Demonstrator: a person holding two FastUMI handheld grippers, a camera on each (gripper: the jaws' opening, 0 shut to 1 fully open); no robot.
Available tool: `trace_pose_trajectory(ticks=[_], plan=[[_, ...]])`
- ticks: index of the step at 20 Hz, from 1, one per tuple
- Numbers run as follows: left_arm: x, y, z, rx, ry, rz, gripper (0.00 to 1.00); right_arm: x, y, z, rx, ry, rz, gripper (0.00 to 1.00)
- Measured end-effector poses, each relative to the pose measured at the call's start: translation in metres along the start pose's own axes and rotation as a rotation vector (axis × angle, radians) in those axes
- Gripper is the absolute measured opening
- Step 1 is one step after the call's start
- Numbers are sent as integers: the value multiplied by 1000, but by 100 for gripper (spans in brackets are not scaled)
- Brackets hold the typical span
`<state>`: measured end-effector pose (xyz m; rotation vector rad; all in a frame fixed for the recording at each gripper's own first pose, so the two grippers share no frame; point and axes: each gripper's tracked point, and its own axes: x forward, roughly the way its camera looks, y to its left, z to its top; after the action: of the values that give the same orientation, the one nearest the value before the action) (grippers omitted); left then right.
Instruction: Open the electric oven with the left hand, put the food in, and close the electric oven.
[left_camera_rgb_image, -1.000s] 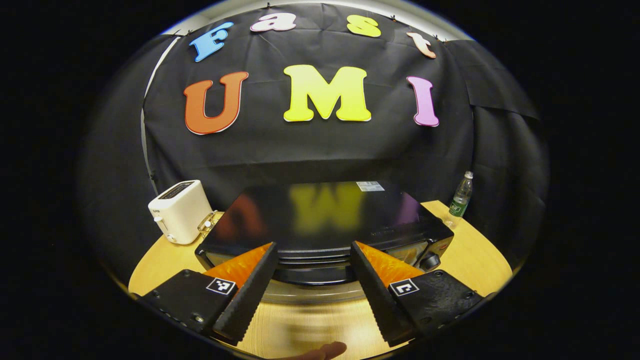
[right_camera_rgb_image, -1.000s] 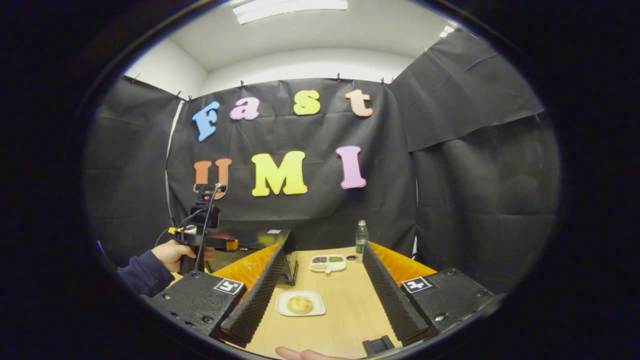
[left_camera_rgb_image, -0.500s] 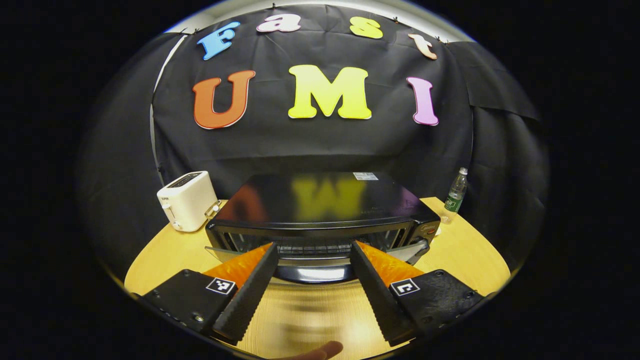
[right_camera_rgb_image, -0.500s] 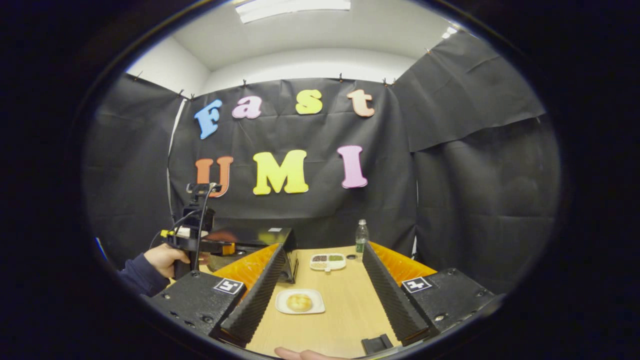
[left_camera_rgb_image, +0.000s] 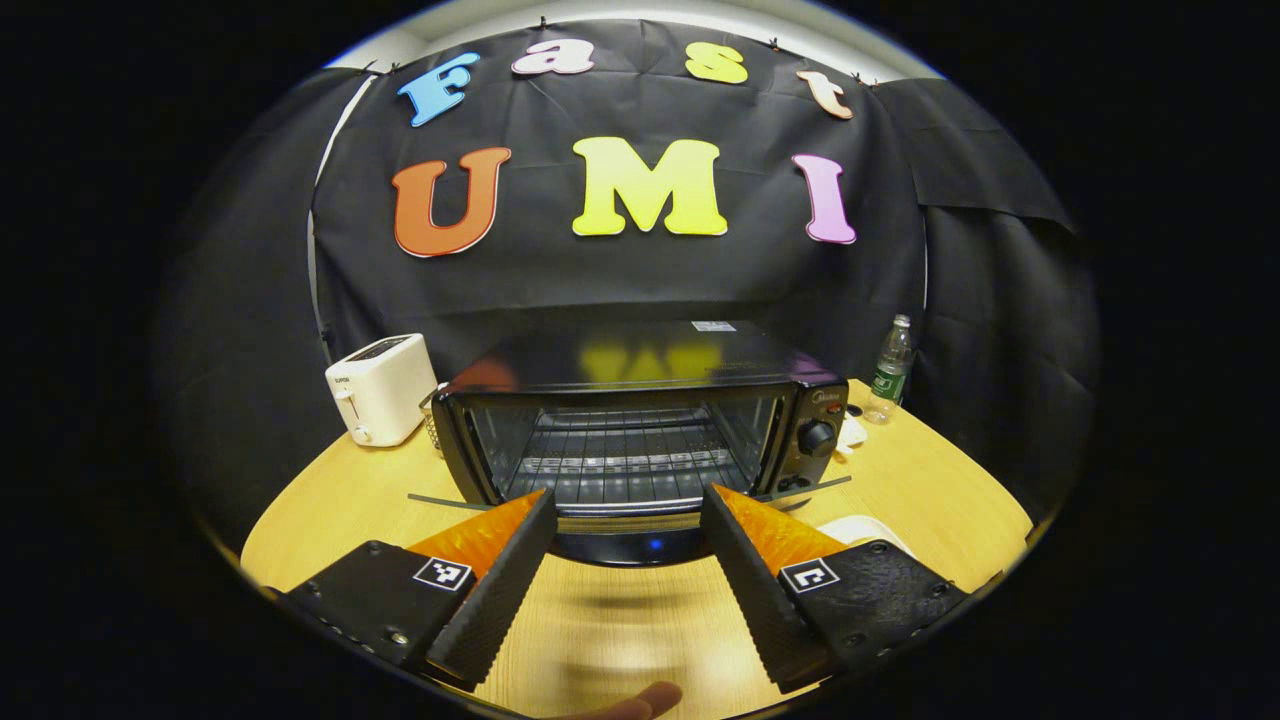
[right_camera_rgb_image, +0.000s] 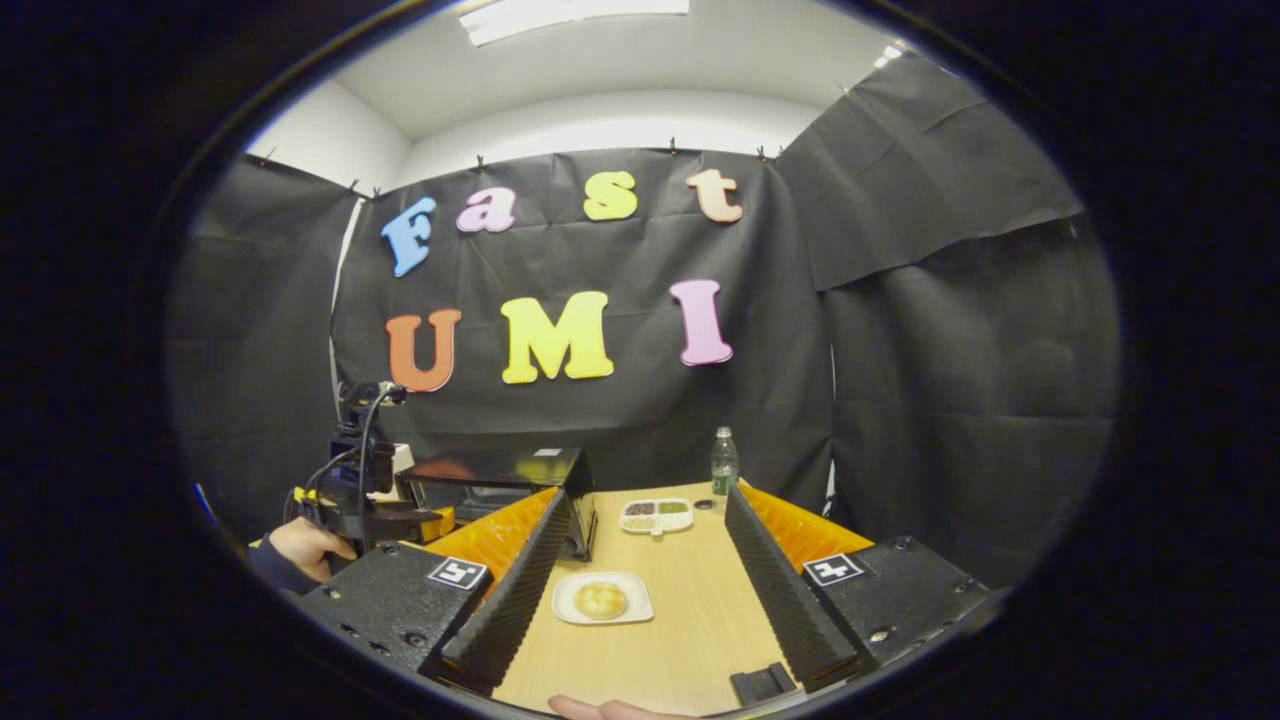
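Both tongs (left_camera_rgb_image: 625, 530) (right_camera_rgb_image: 640, 545) spread, nothing pinched; oven (left_camera_rgb_image: 640, 420) door down, its labels too small to read.

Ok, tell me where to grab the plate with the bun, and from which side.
Take the plate by its near rim, coming in low from the front with the right gripper. It lies flat on the table between the open fingers, and the bun sits in the middle, so the bare edge is probably the safest place to pinch.

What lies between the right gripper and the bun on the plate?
In the right gripper view, bare table lies between the open right gripper and the bun on its plate.
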<state>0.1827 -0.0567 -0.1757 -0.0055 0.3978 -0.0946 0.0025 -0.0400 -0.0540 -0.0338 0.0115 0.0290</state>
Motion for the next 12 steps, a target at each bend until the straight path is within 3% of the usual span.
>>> trace_pose_trajectory(ticks=[12], plan=[[-25, -3, -61, -5, -17, 3, 96, 9, 1, -18, -24, 43, -5, 96]])
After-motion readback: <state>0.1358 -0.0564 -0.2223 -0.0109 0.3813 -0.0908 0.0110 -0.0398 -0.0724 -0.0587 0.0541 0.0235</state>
